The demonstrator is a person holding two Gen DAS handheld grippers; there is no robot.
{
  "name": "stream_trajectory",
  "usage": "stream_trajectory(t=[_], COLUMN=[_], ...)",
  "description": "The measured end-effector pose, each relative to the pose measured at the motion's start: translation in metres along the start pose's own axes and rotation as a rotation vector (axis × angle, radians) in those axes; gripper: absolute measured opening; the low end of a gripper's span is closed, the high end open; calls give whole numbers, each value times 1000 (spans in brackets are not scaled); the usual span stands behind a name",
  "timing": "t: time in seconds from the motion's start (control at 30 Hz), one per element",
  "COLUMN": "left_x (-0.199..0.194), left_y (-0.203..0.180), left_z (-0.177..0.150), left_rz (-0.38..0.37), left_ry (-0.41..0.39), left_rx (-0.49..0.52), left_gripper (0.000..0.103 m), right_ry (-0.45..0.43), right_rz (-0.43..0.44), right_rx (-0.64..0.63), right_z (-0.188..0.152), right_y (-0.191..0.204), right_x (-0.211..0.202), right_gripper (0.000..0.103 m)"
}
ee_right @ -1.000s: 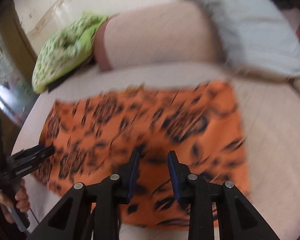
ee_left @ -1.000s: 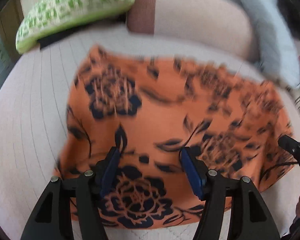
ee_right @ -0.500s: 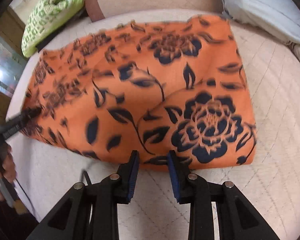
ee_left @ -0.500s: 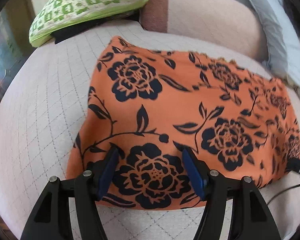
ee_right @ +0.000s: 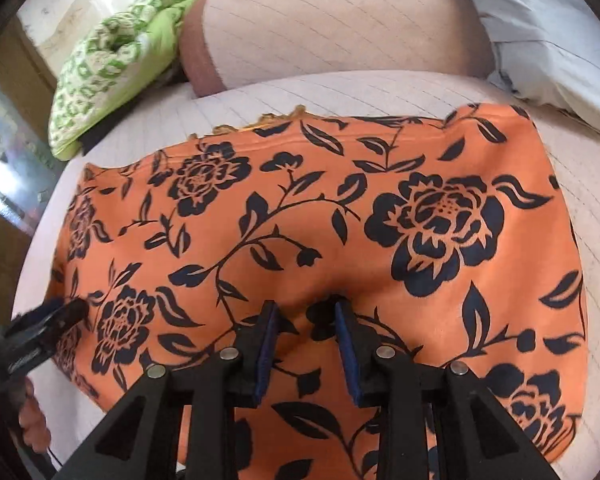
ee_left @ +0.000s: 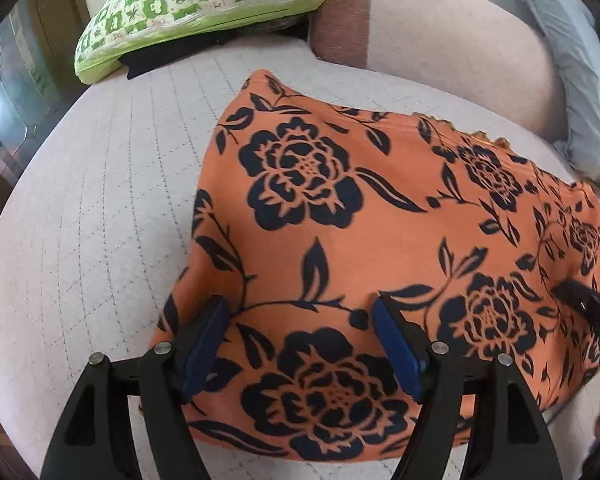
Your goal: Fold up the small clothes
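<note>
While the orange floral cloth [ee_left: 380, 240] lies flat on the quilted bed [ee_left: 100, 220], the left hand-held gripper [ee_left: 300, 344] has just been spreading above its near edge, gripping nothing. Over that edge the right hand-held gripper [ee_right: 305, 344] stands narrowly parted, nothing pinched.

Cloth [ee_left: 380, 216]: right end cut off at the left-wrist frame edge; near hem hidden behind the right gripper [ee_right: 304, 320] in its own view. Green pillow [ee_left: 204, 4]: top cropped. Grey pillow [ee_right: 548, 28]: only partly in frame. Dark item [ee_left: 168, 60] under the green pillow: mostly covered, kind unclear. Hand [ee_right: 30, 420]: fingers only, blurred.
</note>
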State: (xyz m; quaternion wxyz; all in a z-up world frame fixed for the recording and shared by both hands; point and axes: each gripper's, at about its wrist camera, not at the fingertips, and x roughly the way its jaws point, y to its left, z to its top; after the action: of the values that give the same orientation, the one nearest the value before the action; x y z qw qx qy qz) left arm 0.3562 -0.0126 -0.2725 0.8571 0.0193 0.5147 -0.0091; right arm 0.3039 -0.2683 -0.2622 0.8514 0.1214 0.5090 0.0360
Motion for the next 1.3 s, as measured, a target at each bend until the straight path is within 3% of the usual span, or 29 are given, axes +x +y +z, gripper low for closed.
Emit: stream_trajectory(t=[0.17,0.23,0.3,0.33,0.4,0.43,0.5,0.57,0.7,0.83,0.87,0.93,1.07,1.2,1.3], left_x=[7,10,12,12,11,10,4,2,3,0,0,2,-4,-12,-22], left_y=[13,15,17,19,22,25,34,42,48,54,54,66,98,137,141], left_z=[10,13,13,12,13,13,10,7,-1,-7,-9,-11,-14,-23,-33], left_rz=[50,55,54,54,58,65,109,113,112,120,118,114,224,136,162], left_ry=[2,5,8,9,6,3,-12,-11,5,8,12,17,4,29,19], left_rx=[-40,-42,-38,-41,-56,-66,-92,-118,-116,-106,-110,-126,-160,-289,-294], left_gripper=[78,80,81,81,81,81,81,81,81,81,81,84,85,85,84], right_ry=[106,51,4,-3,-19,-48,-112,-144,-77,2,33,0,60,74,76], right_rz=[-11,-69,-124,-108,50,49,-30,-5,136,178,160,68,60,76,73], right_rx=[-26,-4,97,150,307,324,229,140,75,-35,-71,-156,-109,-69,-50], right_z=[3,8,19,21,19,18,21,22,11,-11,-19,-30,-40,-56,-69], right_y=[-19,-38,-72,-86,-119,-122,-106,-82,-38,19,30,47,41,30,24], right_x=[-11,-19,-28,-29,-33,-41,-57,-65,-46,-14,-6,-7,-10,-14,-19], right_gripper=[30,30,30,30,30,30,33,33,33,33,34,34,35,35,35])
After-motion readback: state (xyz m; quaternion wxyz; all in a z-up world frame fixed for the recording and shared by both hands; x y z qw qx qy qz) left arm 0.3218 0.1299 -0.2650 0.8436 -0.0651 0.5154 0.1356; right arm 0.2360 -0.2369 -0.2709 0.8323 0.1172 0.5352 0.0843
